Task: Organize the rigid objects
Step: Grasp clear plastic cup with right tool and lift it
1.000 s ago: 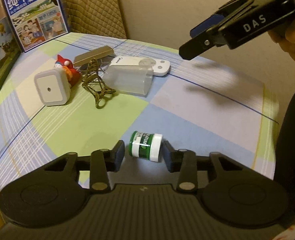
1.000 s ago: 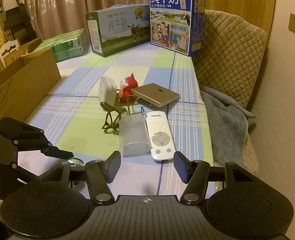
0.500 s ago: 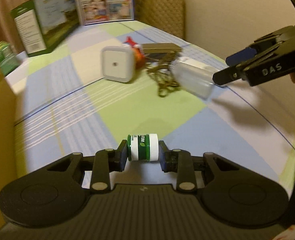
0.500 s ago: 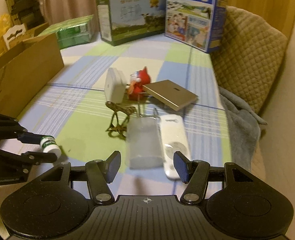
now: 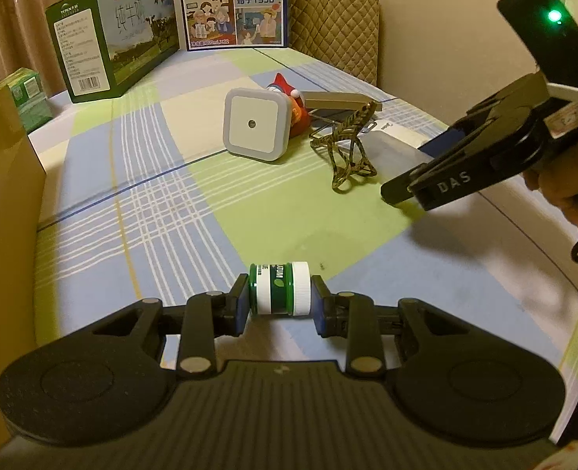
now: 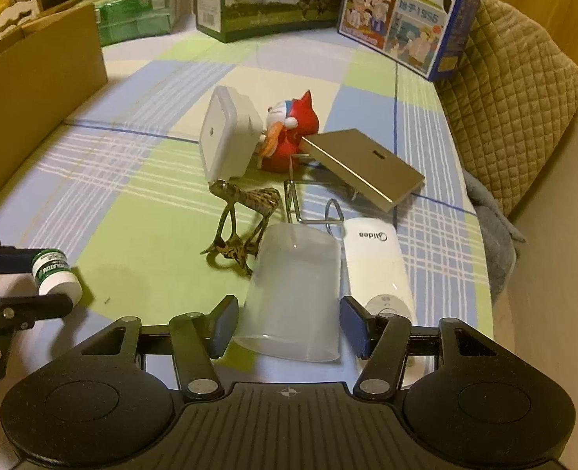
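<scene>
A small green jar with a white lid (image 5: 279, 289) is clamped sideways between the pads of my left gripper (image 5: 279, 293), which is shut on it just above the checked cloth. From the right wrist view the jar (image 6: 56, 272) shows at the far left. A translucent plastic cup (image 6: 295, 274) lies on its side between the pads of my right gripper (image 6: 289, 325). Its jaws are closing, and the pads stand close beside the cup's walls without squeezing it. A white remote (image 6: 375, 258) lies right of the cup.
Beyond the cup sit a white square night light (image 6: 226, 141), a red figure (image 6: 291, 137), a flat gold box (image 6: 367, 164), a wire stand (image 6: 308, 203) and a camouflage cord (image 6: 242, 227). A cardboard box (image 6: 34, 90) stands left. Milk cartons (image 5: 112, 39) line the back, with a quilted cushion (image 6: 516, 90) at right.
My left gripper closed on the green jar and rolled level with it. My right gripper came down and forward until the cup lay between its fingers.
</scene>
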